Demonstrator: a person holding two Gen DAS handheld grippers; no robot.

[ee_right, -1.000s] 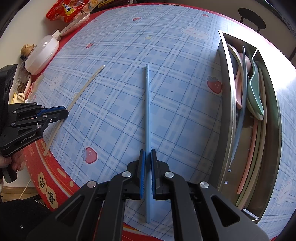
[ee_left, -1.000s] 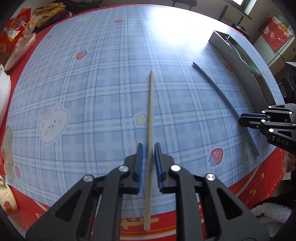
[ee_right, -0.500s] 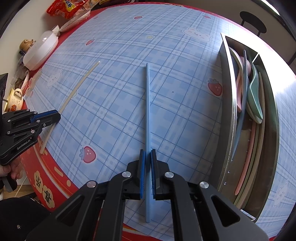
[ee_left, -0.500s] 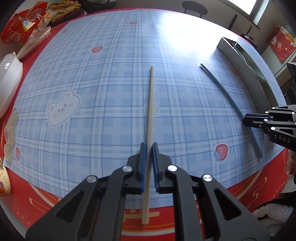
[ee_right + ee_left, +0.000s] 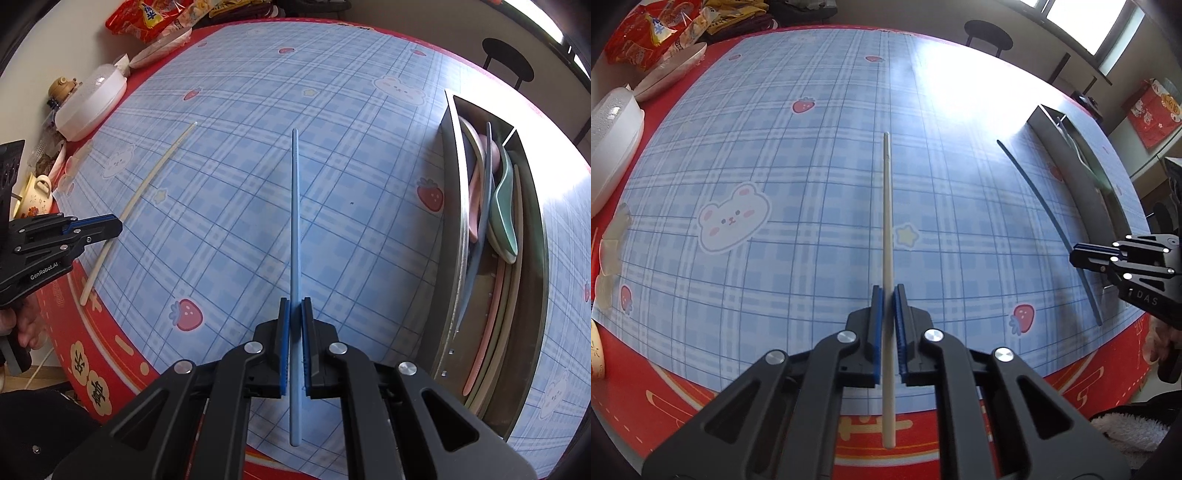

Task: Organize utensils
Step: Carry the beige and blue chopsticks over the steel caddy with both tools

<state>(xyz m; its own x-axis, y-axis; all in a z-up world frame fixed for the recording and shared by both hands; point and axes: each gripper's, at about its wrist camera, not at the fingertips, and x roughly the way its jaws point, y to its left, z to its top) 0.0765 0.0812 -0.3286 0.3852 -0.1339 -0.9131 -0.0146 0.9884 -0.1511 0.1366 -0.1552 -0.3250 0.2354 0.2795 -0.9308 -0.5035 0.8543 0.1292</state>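
Now both grippers are clamped: left gripper (image 5: 888,295) on the cream chopstick (image 5: 886,206), right gripper (image 5: 294,306) on the blue chopstick (image 5: 294,214); lift each level, long end ahead of the jaws, toward the tray (image 5: 448,206).

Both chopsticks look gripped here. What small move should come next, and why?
Probably lift both clear of the cloth, then carry them right toward the metal tray. The left gripper is shut on the cream chopstick and the right gripper on the blue chopstick. The tray already holds spoons and chopsticks.
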